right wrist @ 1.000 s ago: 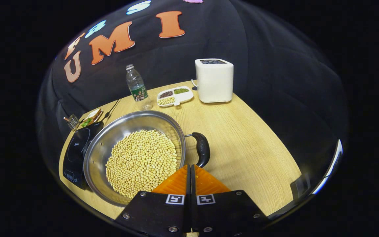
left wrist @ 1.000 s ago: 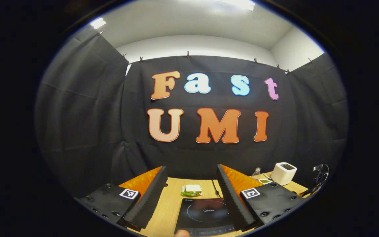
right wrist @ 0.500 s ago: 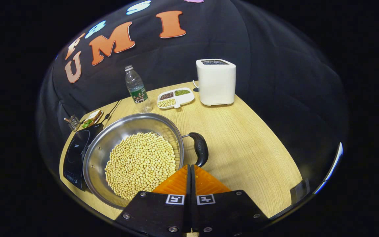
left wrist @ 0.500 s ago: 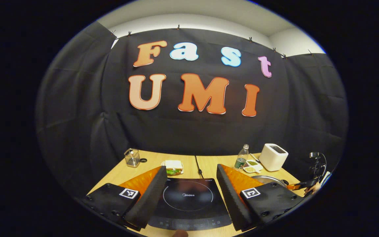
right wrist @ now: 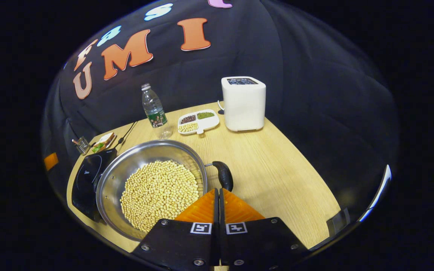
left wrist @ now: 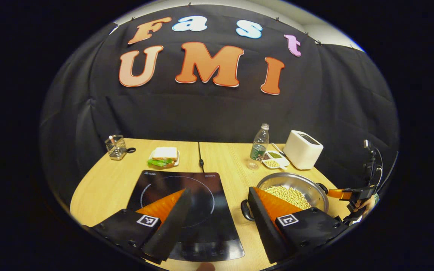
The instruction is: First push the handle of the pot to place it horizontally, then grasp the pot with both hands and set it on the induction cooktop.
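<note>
A steel pot (right wrist: 113, 180) filled with yellow beans sits on the wooden table, just right of the black induction cooktop (right wrist: 85, 177). Its black right handle (right wrist: 224, 175) points toward my right gripper (right wrist: 217, 190). That gripper is shut, with its tips at the handle's near end and nothing between them. In the left gripper view, my left gripper (left wrist: 219, 191) hangs open above the cooktop (left wrist: 156, 184). The pot (left wrist: 296, 182) lies just past its right finger (left wrist: 266, 210), and the pot's left handle (left wrist: 244, 210) is beside that finger. The right gripper (left wrist: 347, 194) shows farther off beyond the pot.
At the back right stand a white appliance (right wrist: 243, 103), a water bottle (right wrist: 153, 109) and a divided dish of beans (right wrist: 198, 121). A sandwich plate (left wrist: 163, 156), a wire basket (left wrist: 115, 146) and the cooktop's cable (left wrist: 200, 158) lie behind the cooktop.
The left gripper has tipped downward, bringing the cooktop and the pot into its view. The right gripper has closed in on the pot's handle, which has swung slightly left.
</note>
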The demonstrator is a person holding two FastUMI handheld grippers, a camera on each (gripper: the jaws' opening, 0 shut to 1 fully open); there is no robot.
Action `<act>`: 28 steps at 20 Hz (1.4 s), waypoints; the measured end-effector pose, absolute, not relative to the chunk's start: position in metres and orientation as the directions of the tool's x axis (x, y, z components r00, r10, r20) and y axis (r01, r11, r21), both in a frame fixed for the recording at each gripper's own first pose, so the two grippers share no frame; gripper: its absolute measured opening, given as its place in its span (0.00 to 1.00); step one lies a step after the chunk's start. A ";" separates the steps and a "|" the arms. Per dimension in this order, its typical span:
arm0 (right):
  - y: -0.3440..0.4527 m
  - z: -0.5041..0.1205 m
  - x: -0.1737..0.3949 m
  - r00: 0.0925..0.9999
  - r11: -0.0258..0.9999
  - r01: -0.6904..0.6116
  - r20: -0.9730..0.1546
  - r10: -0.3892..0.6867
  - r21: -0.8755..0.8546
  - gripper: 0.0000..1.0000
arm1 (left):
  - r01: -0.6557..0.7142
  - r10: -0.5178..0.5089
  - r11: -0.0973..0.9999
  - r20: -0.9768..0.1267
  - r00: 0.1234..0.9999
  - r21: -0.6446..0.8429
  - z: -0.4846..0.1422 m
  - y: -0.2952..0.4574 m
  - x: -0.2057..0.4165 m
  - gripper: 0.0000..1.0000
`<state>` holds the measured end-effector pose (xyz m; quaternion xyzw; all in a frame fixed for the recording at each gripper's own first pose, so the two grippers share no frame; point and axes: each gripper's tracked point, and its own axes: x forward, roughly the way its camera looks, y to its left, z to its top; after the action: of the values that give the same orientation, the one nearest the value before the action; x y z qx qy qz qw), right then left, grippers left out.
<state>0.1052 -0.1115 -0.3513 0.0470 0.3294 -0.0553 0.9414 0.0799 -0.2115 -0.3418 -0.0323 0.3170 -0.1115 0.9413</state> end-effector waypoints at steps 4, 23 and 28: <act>-0.108 -0.339 0.121 0.808 0.993 0.114 -0.584 -0.075 0.030 0.08 | 0.214 -0.254 0.967 -0.625 0.738 -0.139 -0.381 -0.249 0.086 0.99; -0.112 -0.401 0.159 0.713 0.991 0.129 -0.698 -0.064 0.042 0.71 | 0.240 -0.274 0.956 -0.798 0.537 -0.167 -0.500 -0.315 0.092 0.94; -0.113 -0.401 0.157 0.706 0.989 0.140 -0.705 -0.066 0.048 0.66 | 0.212 -0.239 0.966 -0.813 0.531 -0.145 -0.506 -0.308 0.097 0.72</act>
<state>0.1572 -0.1130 -0.4011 0.0492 0.3792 -0.0559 0.9223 0.0975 -0.3083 -0.5064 -0.0143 0.4666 -0.1287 0.8749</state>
